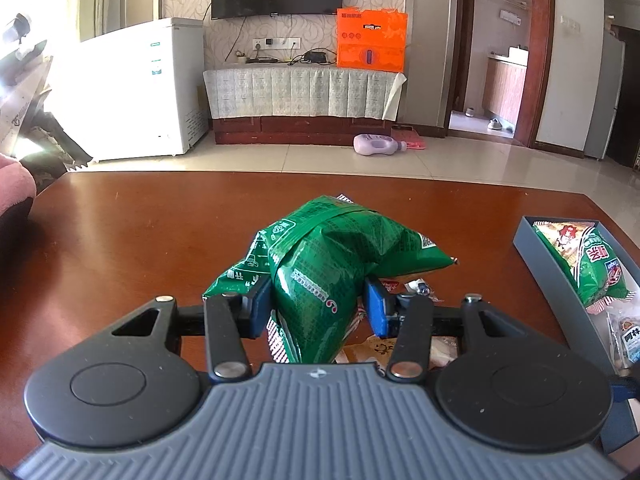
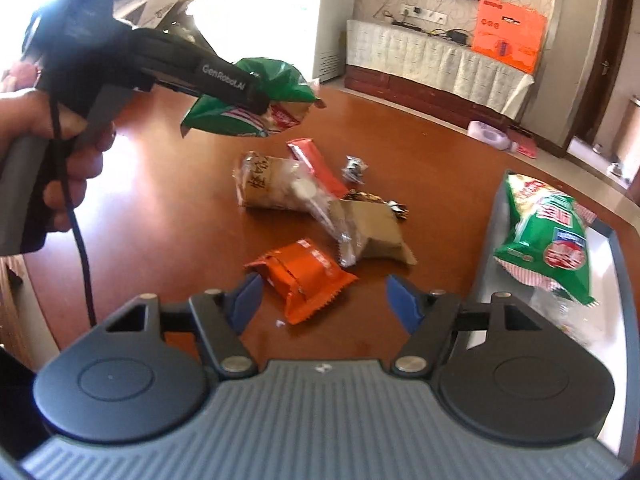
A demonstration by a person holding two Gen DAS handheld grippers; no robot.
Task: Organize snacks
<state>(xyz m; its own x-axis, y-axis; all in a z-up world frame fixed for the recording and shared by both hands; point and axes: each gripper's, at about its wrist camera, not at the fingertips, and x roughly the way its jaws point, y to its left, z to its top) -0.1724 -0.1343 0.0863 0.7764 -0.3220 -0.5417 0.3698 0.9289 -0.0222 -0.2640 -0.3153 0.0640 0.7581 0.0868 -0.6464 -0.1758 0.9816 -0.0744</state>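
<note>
You've two green bags point(image 2: 548, 240) point(image 2: 256, 96), two orange packets point(image 2: 308, 276) point(image 2: 316, 164), two tan packets point(image 2: 272, 184) point(image 2: 372, 236), one box point(image 1: 548, 268) at three o'clock.

Your left tongs point(image 1: 316, 300) are clamped on the crinkled green foil snack bag point(image 1: 332, 256), raised; your right tongs point(image 2: 322, 300) gape, nothing gripped.

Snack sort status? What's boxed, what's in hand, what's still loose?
Done: one green chip bag lies in the grey box.
In hand: the left gripper is shut on a second green bag, held above the table.
Left: the orange packet between the open right gripper's fingers, plus the beige, brown and red packets.
</note>
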